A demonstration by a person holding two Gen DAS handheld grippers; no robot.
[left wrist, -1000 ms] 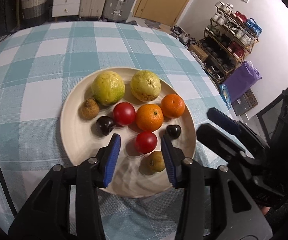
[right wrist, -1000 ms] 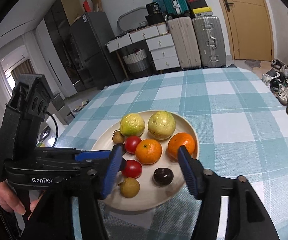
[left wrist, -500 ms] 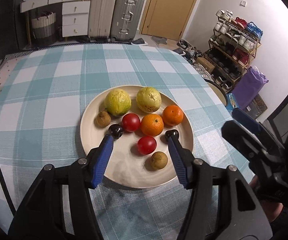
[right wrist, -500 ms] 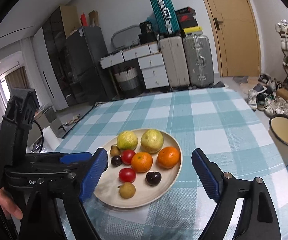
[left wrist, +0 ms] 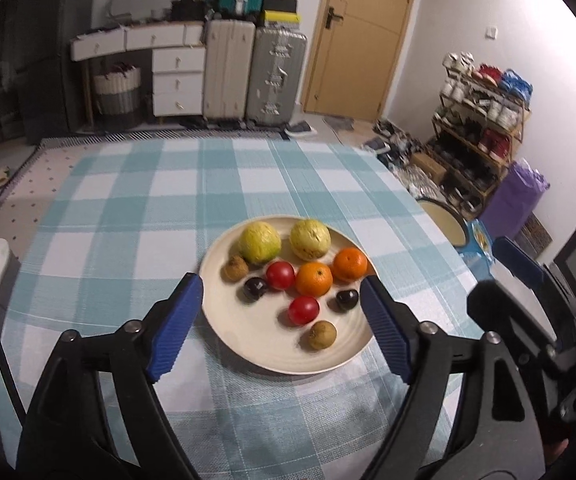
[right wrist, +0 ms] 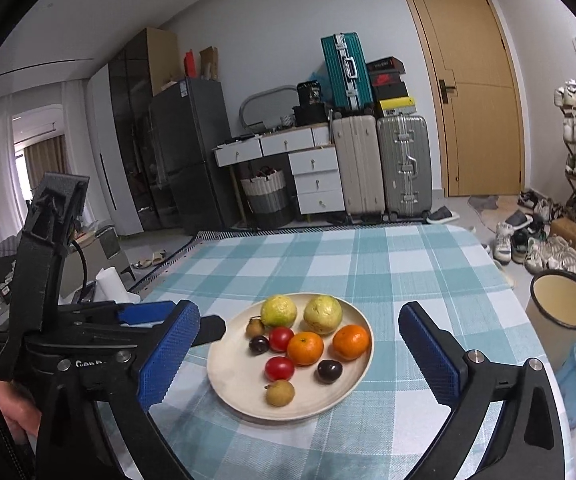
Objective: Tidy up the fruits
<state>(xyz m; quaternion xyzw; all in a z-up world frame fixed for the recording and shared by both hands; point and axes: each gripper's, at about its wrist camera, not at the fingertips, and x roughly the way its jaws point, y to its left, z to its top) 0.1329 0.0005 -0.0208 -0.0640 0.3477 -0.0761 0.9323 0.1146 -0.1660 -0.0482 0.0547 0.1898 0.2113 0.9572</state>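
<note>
A cream plate (left wrist: pixel 247 344) (right wrist: pixel 231 384) sits on the checked tablecloth. On it lie two yellow-green guavas (left wrist: pixel 259 242) (right wrist: pixel 278 311), two oranges (left wrist: pixel 314 278) (right wrist: pixel 305 347), two red tomatoes (left wrist: pixel 304 309) (right wrist: pixel 279 368), two dark plums (left wrist: pixel 346 299) (right wrist: pixel 330 371) and two small brown fruits (left wrist: pixel 322 334) (right wrist: pixel 279 393). My left gripper (left wrist: pixel 279 324) is open and empty, held back above the plate's near edge. My right gripper (right wrist: pixel 300 360) is open and empty, its fingers spread wider than the plate. The left gripper shows in the right wrist view (right wrist: pixel 159 332).
The table (left wrist: pixel 135 216) has a teal and white checked cloth. A cream bin (right wrist: pixel 562 312) stands on the floor right of the table. Suitcases (right wrist: pixel 384 164), drawers and a shoe rack (left wrist: pixel 484 120) line the room beyond.
Both grippers have pulled back and up from the plate, which looks smaller now. Both sets of fingers have opened wider. The fruits have not moved.
</note>
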